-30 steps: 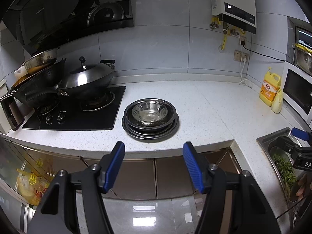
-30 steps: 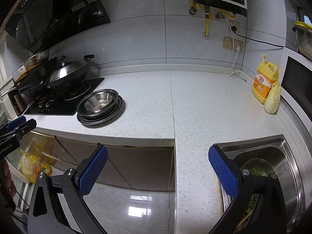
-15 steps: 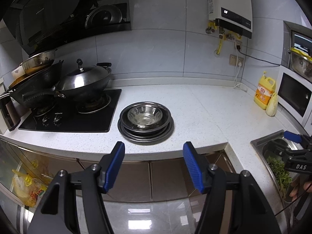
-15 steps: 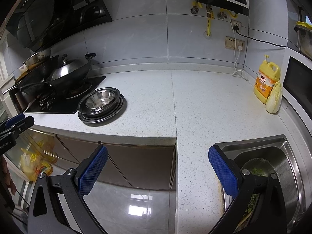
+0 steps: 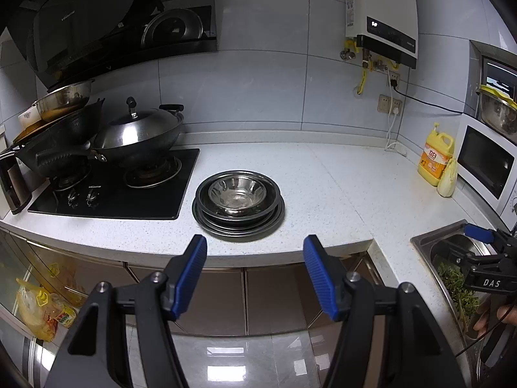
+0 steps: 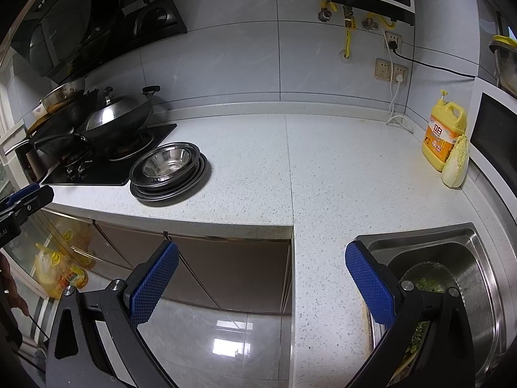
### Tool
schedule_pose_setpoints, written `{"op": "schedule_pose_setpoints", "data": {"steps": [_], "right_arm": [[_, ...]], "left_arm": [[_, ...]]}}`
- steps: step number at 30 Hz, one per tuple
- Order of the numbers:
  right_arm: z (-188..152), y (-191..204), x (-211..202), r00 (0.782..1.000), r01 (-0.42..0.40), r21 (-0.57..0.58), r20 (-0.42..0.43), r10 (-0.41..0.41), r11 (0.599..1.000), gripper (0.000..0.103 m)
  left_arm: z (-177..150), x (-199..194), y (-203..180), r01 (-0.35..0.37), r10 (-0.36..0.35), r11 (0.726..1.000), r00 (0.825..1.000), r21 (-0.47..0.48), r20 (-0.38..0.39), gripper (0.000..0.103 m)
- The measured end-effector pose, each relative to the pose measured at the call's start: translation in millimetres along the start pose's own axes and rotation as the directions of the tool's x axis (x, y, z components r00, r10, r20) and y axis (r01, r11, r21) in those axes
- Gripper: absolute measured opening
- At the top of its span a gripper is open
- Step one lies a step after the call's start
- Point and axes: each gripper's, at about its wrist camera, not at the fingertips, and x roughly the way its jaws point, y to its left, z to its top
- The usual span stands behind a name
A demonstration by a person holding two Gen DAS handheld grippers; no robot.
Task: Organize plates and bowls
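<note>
Nothing has moved since a second ago — both grippers' fingers, left [image 5: 255, 270] and right [image 6: 258, 286], hang released, the steel bowl stack [image 5: 238, 201] on the worktop [image 5: 323, 187] beyond the left fingers.

Cool, fairly dim light falls from overhead; white glare patches sit on the glossy floor [image 5: 226, 359] below the grippers. Focus is sharp throughout (no motion blur), while fisheye bending curves the countertop [image 6: 323, 168] and blackens corners.

- A bowl [image 5: 238, 191] sits in stacked plates [image 5: 238, 223] on the counter [image 5: 323, 187], ahead of the left gripper [image 5: 255, 253].
- The stove [image 5: 113, 190] lies left of them.
- The sink [image 6: 452, 258] lies beside the right gripper [image 6: 261, 260].
</note>
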Motion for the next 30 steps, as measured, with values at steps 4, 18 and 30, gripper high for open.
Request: {"op": "schedule_pose_setpoints", "data": {"steps": [4, 18, 30], "right_arm": [[0, -1, 1, 1.000, -0.004, -0.002, -0.001, 0.004, 1.000, 0.102], [-5, -11, -4, 1.000, 0.015, 0.008, -0.005, -0.015, 1.000, 0.102], [-8, -18, -10, 0.999, 0.038, 0.025, -0.003, -0.038, 0.999, 0.102]], "left_arm": [[0, 0, -1, -0.006, 0.006, 1.000, 1.000, 0.003, -0.002, 0.060], [-9, 15, -20, -0.042, 0.048, 0.995, 0.997, 0.089, -0.065, 0.060], [-11, 14, -31, 0.005, 0.006, 0.991, 0.996, 0.131, -0.085, 0.060]]}}
